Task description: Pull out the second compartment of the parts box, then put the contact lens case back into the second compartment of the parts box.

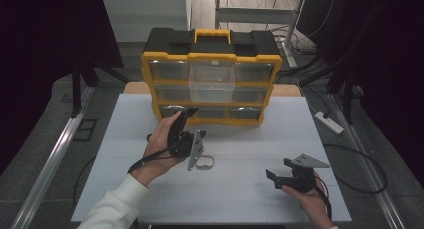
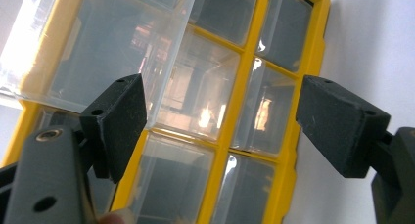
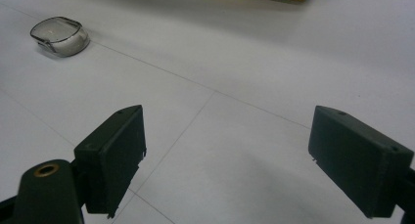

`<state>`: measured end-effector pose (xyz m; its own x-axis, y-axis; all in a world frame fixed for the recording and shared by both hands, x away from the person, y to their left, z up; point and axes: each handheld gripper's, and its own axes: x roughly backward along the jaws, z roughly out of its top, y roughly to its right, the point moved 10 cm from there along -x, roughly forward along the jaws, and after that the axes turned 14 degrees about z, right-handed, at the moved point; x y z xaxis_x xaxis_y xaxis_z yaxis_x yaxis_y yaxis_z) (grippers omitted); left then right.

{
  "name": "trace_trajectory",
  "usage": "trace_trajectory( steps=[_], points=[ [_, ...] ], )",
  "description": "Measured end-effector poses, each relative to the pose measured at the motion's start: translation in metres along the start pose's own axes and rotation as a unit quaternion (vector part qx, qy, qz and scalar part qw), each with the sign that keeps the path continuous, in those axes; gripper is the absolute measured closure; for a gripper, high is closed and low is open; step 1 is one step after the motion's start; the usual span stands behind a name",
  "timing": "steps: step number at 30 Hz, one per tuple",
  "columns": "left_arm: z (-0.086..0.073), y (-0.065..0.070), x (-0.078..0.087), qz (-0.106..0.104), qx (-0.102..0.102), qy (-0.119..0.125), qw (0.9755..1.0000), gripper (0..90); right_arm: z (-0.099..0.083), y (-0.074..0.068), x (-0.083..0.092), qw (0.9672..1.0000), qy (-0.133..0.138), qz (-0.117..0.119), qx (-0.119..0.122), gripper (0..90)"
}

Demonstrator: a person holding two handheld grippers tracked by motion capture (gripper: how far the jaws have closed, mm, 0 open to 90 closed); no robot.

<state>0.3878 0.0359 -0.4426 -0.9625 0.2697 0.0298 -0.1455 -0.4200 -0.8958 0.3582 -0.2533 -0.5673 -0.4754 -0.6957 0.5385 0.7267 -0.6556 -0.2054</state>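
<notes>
Left gripper (image 1: 189, 113) is held wide open, nothing gripped, jaws aimed at the yellow-framed organiser of clear plastic drawers (image 1: 212, 79) at 12 o'clock, one clear top-middle drawer (image 1: 212, 81) pulled out. Right gripper (image 1: 278, 170) is held open and empty at 4 o'clock. A small clear plastic ring-shaped piece (image 1: 204, 162) is seen on the white table (image 1: 240, 189), just beside the left gripper.

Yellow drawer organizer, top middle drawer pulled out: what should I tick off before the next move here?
1. Top middle drawer pulled out of the organizer: ok.
2. Drawer contents: cannot tell.
3. Left gripper open, nothing between its fingers: ok.
4. Right gripper open over bare table: ok.
5. Small clear piece lying free on the table: ok.
6. Left gripper already touching the organizer: cannot tell.
</notes>
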Motion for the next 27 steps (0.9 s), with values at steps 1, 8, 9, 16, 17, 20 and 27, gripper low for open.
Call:
trace_trajectory(
  steps=[1,8,9,16,17,20,27],
  points=[
    [0.000,0.001,0.000,-0.004,0.005,-0.001,1.0000,19.8,0.000,0.000,0.000,1.0000,-0.001,-0.002,0.001,13.4],
    [0.000,0.004,0.002,-0.030,0.030,-0.003,0.9991,19.9,0.001,0.000,0.000,1.0000,0.000,0.001,0.001,13.4],
    [0.001,0.006,0.002,-0.038,0.037,-0.002,0.9986,19.9,0.000,0.000,-0.001,1.0000,0.000,0.002,0.001,13.4],
    [0.002,0.012,0.002,-0.070,0.066,-0.002,0.9954,19.9,0.001,0.000,0.000,1.0000,0.002,0.002,0.000,13.4],
    [0.002,0.012,0.002,-0.073,0.068,-0.002,0.9950,19.9,0.001,0.000,0.000,1.0000,0.002,0.002,0.000,13.4],
    [0.003,0.014,0.002,-0.081,0.084,-0.001,0.9932,19.6,0.000,0.001,0.001,1.0000,0.002,0.001,0.000,13.4],
    [0.000,0.020,0.002,-0.115,0.107,-0.012,0.9875,19.3,0.001,0.000,0.000,1.0000,0.002,0.002,0.001,13.4]
  ],
)
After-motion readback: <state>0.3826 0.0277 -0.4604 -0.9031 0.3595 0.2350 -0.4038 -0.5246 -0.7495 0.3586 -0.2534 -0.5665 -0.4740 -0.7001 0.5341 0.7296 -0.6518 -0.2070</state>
